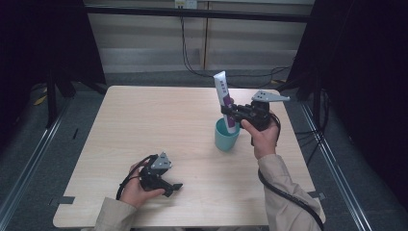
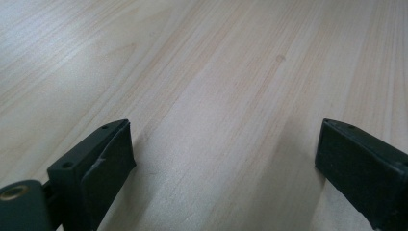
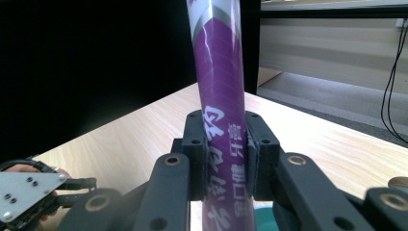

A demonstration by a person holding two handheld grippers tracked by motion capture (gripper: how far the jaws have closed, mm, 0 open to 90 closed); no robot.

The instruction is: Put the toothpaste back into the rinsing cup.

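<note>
A purple and white toothpaste tube (image 1: pixel 224 100) stands upright with its lower end inside a teal cup (image 1: pixel 226 135) on the right half of the wooden table (image 1: pixel 144 125). My right gripper (image 1: pixel 231 112) is shut on the tube just above the cup's rim. Seen from the right gripper view, both pads squeeze the tube (image 3: pixel 222 115), and the cup's rim (image 3: pixel 262 219) peeks out below. My left gripper (image 1: pixel 174 188) rests low over the table near the front left edge. Its jaws stand wide apart over bare wood, as the left gripper (image 2: pixel 223 154) view shows.
Black curtains flank the table on both sides. Cables hang and lie on the floor behind the far edge. The other hand and its gripper (image 3: pixel 29 190) appear at the lower left of the right gripper view.
</note>
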